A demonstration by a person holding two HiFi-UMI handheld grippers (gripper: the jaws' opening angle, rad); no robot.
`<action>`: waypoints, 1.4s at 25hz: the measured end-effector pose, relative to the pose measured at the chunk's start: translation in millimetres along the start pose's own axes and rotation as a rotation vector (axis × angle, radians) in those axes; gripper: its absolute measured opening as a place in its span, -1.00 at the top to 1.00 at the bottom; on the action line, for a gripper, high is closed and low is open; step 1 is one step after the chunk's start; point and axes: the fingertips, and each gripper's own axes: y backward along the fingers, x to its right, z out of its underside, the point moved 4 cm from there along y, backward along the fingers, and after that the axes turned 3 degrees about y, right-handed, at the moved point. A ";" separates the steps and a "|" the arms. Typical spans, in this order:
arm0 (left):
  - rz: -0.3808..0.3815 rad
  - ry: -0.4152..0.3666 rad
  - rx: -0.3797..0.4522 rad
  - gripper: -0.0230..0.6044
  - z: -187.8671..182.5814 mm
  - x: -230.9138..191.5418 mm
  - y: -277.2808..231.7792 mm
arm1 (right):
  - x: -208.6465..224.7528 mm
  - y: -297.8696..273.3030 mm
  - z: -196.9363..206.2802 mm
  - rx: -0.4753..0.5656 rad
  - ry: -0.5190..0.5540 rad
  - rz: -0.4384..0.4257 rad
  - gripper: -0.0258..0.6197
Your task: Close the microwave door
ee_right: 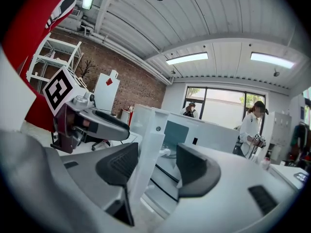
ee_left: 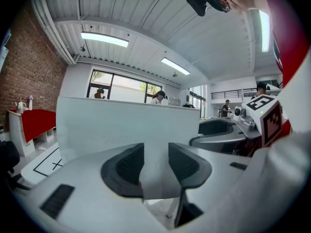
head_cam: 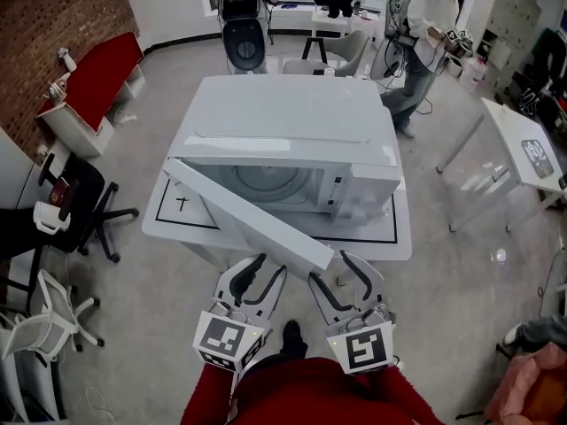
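A white microwave (head_cam: 292, 140) stands on a white table (head_cam: 403, 242). Its door (head_cam: 252, 215) is hinged at the left and swung out towards me, so the cavity and turntable (head_cam: 266, 184) show. My left gripper (head_cam: 272, 264) is open just in front of the door's outer face, which fills the left gripper view (ee_left: 126, 125) beyond the spread jaws (ee_left: 155, 166). My right gripper (head_cam: 330, 271) is open at the door's free end. In the right gripper view the door's edge (ee_right: 146, 159) stands between the jaws (ee_right: 158, 166), close to the left pad, with the microwave body (ee_right: 199, 135) behind.
Black tape lines (head_cam: 182, 204) mark the table top. A black office chair (head_cam: 84, 202) and a white chair (head_cam: 44, 317) stand at my left, with a red-topped bench (head_cam: 93, 78) beyond. Another white table (head_cam: 523, 149) is at the right; a person (head_cam: 425, 34) stands behind.
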 end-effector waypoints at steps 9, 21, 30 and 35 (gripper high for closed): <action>0.034 -0.006 0.007 0.41 -7.5 -1.3 -21.6 | 23.2 -14.2 6.4 0.023 -0.045 0.039 0.16; 0.045 -0.011 0.024 0.41 -15.7 -11.7 -45.6 | 41.0 -37.4 8.4 0.013 -0.145 0.100 0.16; 0.080 -0.008 0.034 0.41 -24.5 -10.2 -61.3 | 52.5 -41.7 10.1 -0.007 -0.154 0.151 0.16; 0.083 -0.015 0.035 0.41 -25.3 -11.4 -67.4 | 60.1 -42.3 13.0 -0.020 -0.156 0.179 0.16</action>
